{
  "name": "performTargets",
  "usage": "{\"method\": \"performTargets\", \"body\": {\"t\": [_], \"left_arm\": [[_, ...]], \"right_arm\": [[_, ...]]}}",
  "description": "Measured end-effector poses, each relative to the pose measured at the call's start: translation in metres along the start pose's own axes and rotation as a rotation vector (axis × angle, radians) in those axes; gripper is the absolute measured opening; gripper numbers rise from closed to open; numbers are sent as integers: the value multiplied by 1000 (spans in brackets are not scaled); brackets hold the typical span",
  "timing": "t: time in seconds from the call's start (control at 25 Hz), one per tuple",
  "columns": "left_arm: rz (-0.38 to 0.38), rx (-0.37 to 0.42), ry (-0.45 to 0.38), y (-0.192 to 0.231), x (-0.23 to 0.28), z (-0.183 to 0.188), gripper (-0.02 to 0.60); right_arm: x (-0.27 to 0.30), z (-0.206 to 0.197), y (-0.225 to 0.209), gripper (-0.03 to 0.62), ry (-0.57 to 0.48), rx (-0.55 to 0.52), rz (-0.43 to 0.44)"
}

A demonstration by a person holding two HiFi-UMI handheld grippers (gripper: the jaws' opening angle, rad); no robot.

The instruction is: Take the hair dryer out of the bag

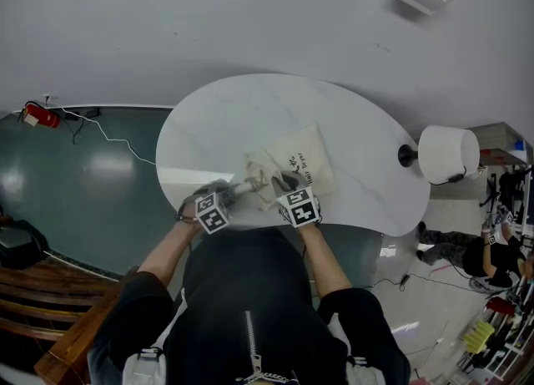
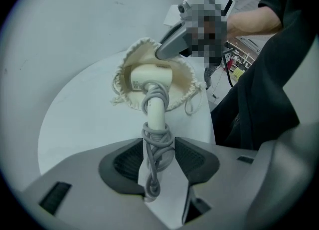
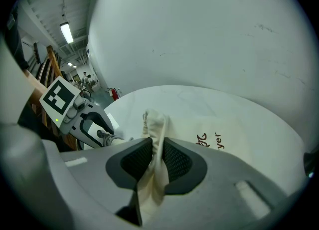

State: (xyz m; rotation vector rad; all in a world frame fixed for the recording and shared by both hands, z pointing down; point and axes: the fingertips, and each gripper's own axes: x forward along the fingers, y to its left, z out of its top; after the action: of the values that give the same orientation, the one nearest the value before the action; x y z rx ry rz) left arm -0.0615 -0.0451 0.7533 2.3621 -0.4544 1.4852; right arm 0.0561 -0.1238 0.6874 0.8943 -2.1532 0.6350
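Status: hair dryer [image 2: 149, 77] head inside bag [image 2: 185, 82] mouth, handle protruding; bag lies by worktop [image 1: 250, 116] near edge. Handle clamped by left gripper [image 2: 158, 146], fingers [image 2: 124, 163] closed over wound cord [image 2: 158, 135]. On right gripper [image 3: 157, 149], fingers pinch bag mouth fabric, gap narrow.

Risks (judged):
- Cord loops shift under pads: grip lost.
- Head snags gathered mouth or drawstring [image 2: 192, 105]: bag dragged.
- Thin fabric slips from right pinch: bag slides off near edge.

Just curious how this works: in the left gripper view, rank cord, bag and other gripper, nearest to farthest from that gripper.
1. Cord: between the jaws, wound round the dryer handle.
2. Bag: just ahead, centre.
3. Right gripper: beyond the bag, pinching its rim.
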Motion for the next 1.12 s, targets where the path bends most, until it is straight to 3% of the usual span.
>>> {"method": "performTargets", "body": {"t": [0.28, 0.68, 1.12], "left_arm": [[41, -2, -125, 13, -20, 53, 197], [21, -12, -177, 5, -5, 90, 268], [1, -12, -80, 6, 36, 85, 268]], "right_arm": [[2, -1, 0, 63, -1, 4, 9], [1, 3, -2, 63, -4, 5, 13], [-1, 2, -1, 63, -14, 21, 10]]}}
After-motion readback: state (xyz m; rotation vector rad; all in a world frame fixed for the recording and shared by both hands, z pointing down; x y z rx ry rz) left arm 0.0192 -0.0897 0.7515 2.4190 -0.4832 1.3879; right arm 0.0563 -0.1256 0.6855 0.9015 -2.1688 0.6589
